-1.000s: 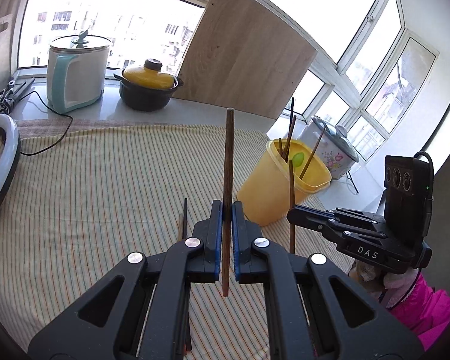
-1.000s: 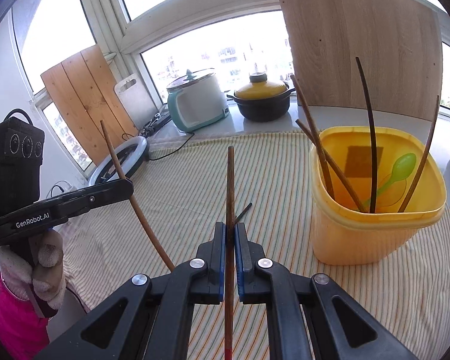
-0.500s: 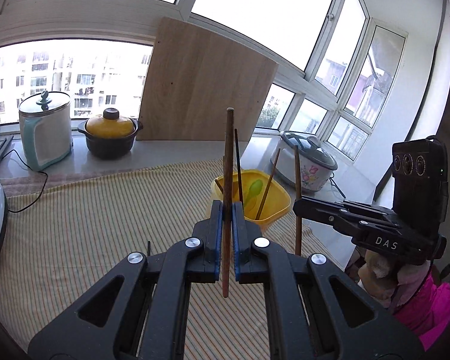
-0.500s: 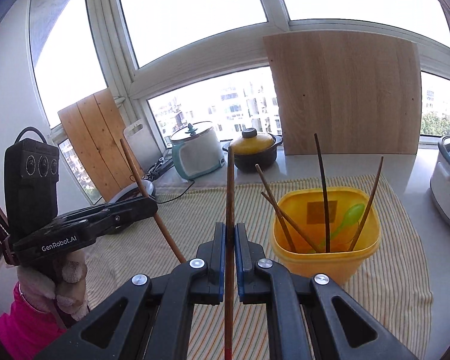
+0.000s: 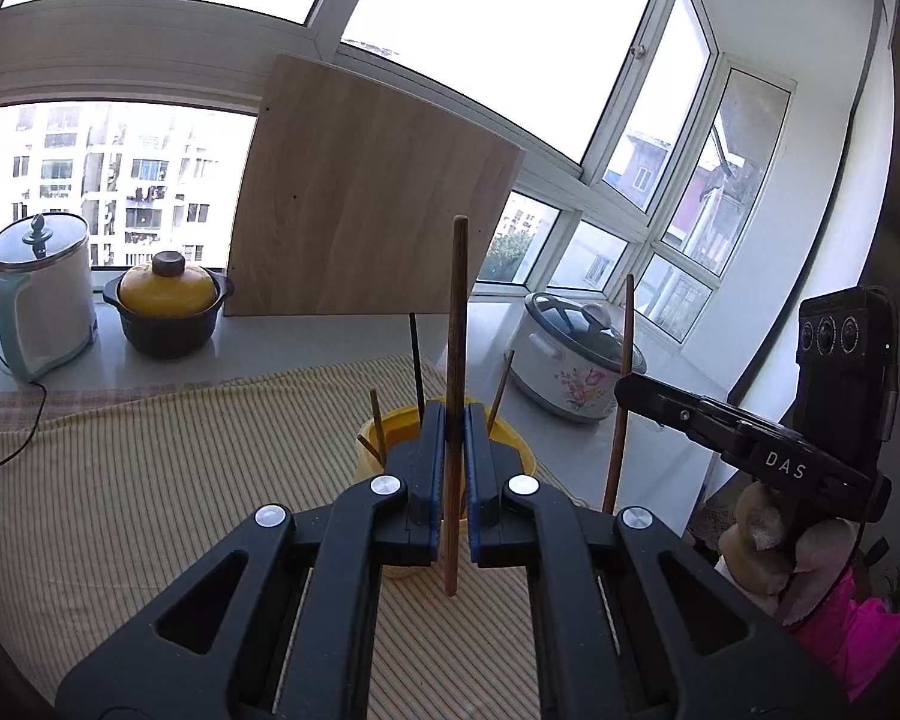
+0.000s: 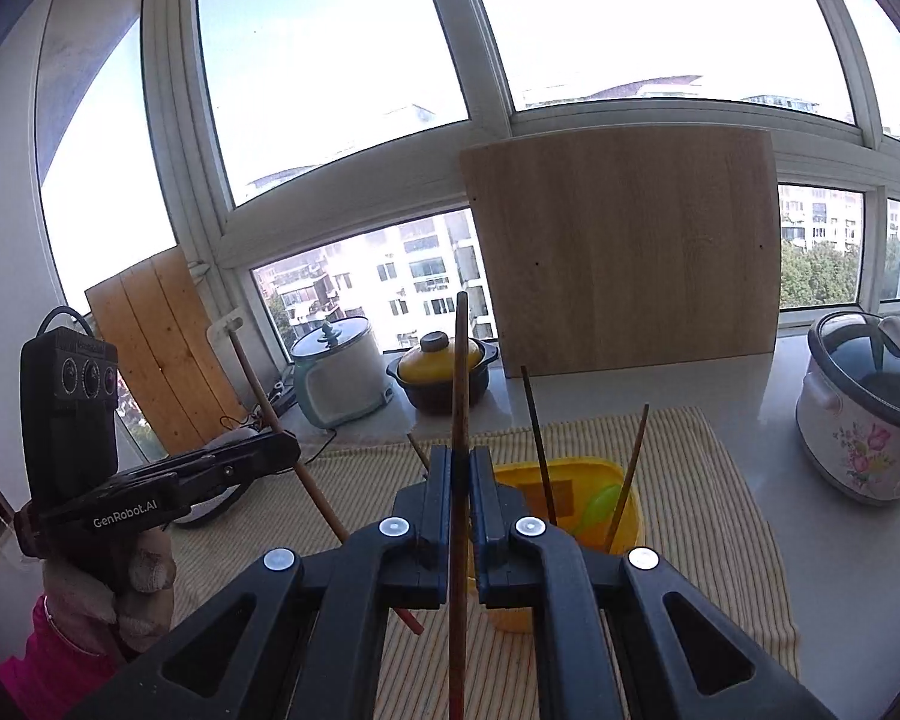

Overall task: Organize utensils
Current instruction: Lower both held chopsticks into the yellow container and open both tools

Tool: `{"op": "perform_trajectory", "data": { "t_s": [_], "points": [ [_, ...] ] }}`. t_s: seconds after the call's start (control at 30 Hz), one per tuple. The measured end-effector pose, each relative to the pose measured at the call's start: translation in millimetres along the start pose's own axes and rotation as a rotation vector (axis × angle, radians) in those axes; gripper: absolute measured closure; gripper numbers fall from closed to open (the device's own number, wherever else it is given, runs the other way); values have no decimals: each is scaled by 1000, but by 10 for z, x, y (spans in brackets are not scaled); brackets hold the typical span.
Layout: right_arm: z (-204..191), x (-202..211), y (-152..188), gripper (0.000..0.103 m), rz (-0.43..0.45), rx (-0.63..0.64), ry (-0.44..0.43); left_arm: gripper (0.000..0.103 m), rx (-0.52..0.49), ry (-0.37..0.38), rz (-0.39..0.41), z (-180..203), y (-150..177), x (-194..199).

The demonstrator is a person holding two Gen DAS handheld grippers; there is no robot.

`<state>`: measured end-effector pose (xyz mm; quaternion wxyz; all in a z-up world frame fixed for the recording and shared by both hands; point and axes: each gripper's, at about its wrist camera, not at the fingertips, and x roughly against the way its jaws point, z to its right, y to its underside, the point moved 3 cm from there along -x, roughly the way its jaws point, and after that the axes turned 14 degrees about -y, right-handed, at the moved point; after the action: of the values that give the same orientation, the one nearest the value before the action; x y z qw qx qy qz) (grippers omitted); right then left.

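My left gripper (image 5: 455, 456) is shut on a brown chopstick (image 5: 455, 324) held upright. Behind it stands the yellow tub (image 5: 516, 462) with several chopsticks in it, partly hidden by my jaws. My right gripper (image 6: 461, 480) is shut on another brown chopstick (image 6: 461, 372), also upright. The yellow tub (image 6: 606, 480) shows just right of it, holding chopsticks and a green spoon (image 6: 597, 507). The right gripper (image 5: 630, 387) shows in the left wrist view with its chopstick (image 5: 625, 330). The left gripper (image 6: 282, 450) shows in the right wrist view with its chopstick (image 6: 258, 384).
A striped cloth (image 5: 150, 480) covers the table. On the sill stand a pale green cooker (image 5: 42, 300), a yellow-lidded black pot (image 5: 168, 306), a leaning wooden board (image 5: 366, 204) and a floral rice cooker (image 5: 570, 360). A ring light (image 6: 210, 504) lies at the left.
Both grippers have risen and tilted up with their chopsticks, so the yellow tub now sits lower and smaller behind the jaws. The loose chopstick on the cloth is out of view.
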<state>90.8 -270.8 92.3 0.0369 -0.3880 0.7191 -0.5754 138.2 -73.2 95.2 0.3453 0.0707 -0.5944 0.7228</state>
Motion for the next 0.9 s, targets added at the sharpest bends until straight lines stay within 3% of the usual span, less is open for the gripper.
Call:
{"op": "perform_trajectory", "data": {
  "t_s": [0.5,0.9],
  "points": [
    [528,-52,-331,100,64,-69,65,99,15,-17,39,130,-364,-268],
    [676,-153,-565,100,116,-70,96,99,6,-49,-18,113,-270,-633]
  ]
}}
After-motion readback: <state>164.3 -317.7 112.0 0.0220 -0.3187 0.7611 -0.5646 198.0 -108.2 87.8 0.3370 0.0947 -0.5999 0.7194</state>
